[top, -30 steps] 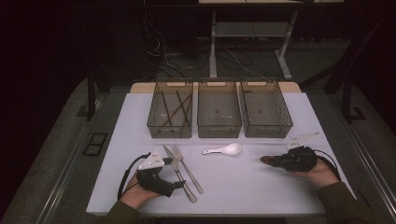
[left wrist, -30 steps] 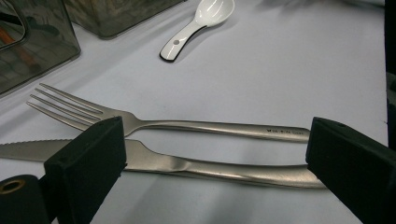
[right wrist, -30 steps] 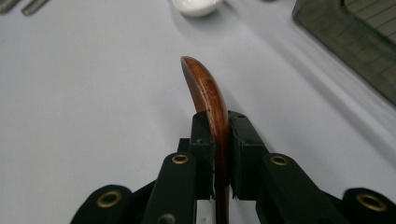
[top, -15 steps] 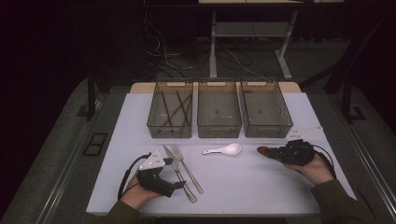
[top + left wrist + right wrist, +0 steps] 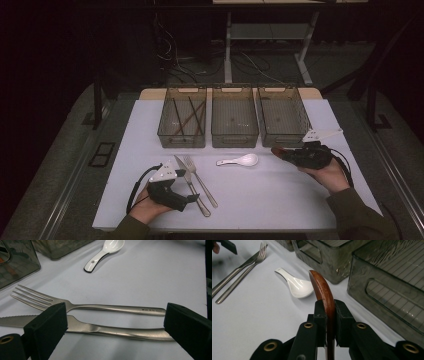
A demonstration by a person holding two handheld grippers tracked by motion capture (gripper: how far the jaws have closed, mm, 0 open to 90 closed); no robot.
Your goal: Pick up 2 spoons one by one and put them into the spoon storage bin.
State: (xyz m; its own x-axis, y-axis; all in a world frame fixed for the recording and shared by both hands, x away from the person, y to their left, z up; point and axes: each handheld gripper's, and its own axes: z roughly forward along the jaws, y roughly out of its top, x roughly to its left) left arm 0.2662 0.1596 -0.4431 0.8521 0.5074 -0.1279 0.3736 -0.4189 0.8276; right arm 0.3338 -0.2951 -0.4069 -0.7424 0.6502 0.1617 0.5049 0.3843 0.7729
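In the high view the right hand (image 5: 327, 172) is at the right of the frame, just in front of the right bin. It holds the right tool (image 5: 280, 152) about level, pointing toward the left of the picture. This tool is clamped on a brown wooden spoon (image 5: 322, 290); in the right gripper view the curved wooden piece stands on edge between the two pads and sticks out toward the upper middle of the frame. It is lifted above the white table (image 5: 280, 200).

The left hand (image 5: 147, 207) rests at the lower left of the high view. The left tool (image 5: 195, 199) points to the right, and its jaws are apart, one on each side of the knife handle.

On the table I count one fork (image 5: 87, 306), one knife (image 5: 100, 330) and one white ceramic spoon (image 5: 240, 161), which lies near the middle. Behind them stand three clear bins (image 5: 235, 140) in a row. The left bin has several thin sticks inside; I cannot tell their number.
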